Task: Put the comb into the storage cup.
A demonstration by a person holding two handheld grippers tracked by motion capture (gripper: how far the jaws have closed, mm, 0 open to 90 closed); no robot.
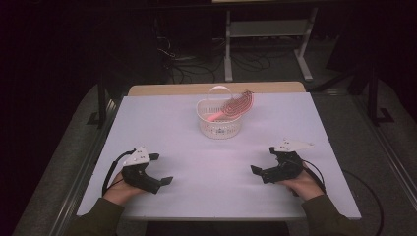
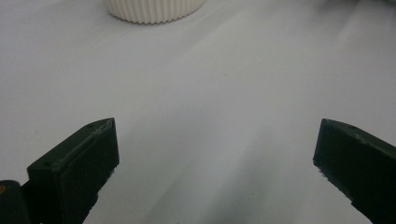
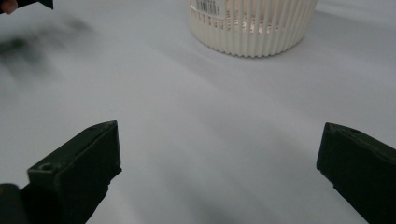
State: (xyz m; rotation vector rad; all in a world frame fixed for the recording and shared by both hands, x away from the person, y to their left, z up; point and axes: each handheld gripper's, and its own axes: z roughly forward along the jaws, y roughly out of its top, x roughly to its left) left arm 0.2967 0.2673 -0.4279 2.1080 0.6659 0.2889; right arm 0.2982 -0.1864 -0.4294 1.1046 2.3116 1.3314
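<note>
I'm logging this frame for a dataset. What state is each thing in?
Left gripper: open, empty, low over the table.
Right gripper: open, empty.
Basket: upright, handle raised.
Pink hairbrush: in the basket, head leaning over the rim.

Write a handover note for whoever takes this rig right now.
Left claw: open, holding nothing, low over the near left of the table.
Right claw: open, holding nothing, near right.
White basket: upright at the table's middle far side, apart from both claws.
Pink hairbrush: in the basket, head leaning over the right rim.
Done: the brush sits in the basket.
Left: nothing seems pending on the table.
</note>
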